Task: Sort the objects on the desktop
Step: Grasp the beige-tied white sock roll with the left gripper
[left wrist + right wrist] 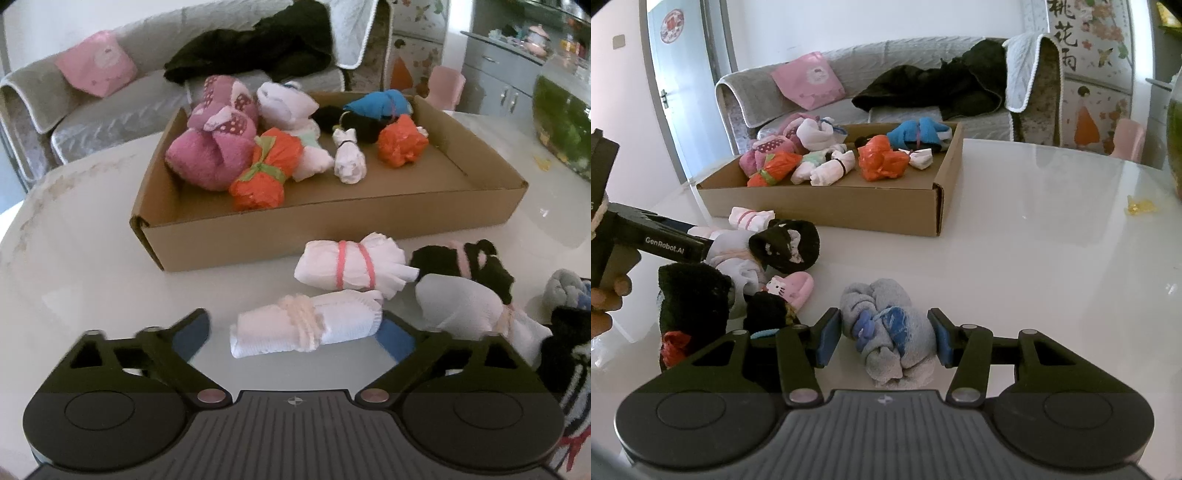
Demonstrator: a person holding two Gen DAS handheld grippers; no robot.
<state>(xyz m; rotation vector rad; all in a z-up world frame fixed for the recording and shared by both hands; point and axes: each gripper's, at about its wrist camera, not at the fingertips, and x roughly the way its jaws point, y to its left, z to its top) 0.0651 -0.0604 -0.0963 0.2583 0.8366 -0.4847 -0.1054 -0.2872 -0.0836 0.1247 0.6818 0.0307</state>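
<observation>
Grasp step: right gripper (884, 338) jaws clamp the grey sock bundle (888, 332). Left gripper (295, 328) jaws stand apart around the white roll (306, 323). Next, probably lift into the far cardboard box (827, 206).

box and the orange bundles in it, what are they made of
Box: plain brown cardboard, matte, with folded corner flaps. Orange bundles: they look like thin crinkly plastic or tissue paper, judging by sharp creases and slight sheen; I cannot tell which.

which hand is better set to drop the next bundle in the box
Right. The right gripper has its pads against both sides of the grey sock bundle, while the left gripper stands wide open around the white roll.
</observation>
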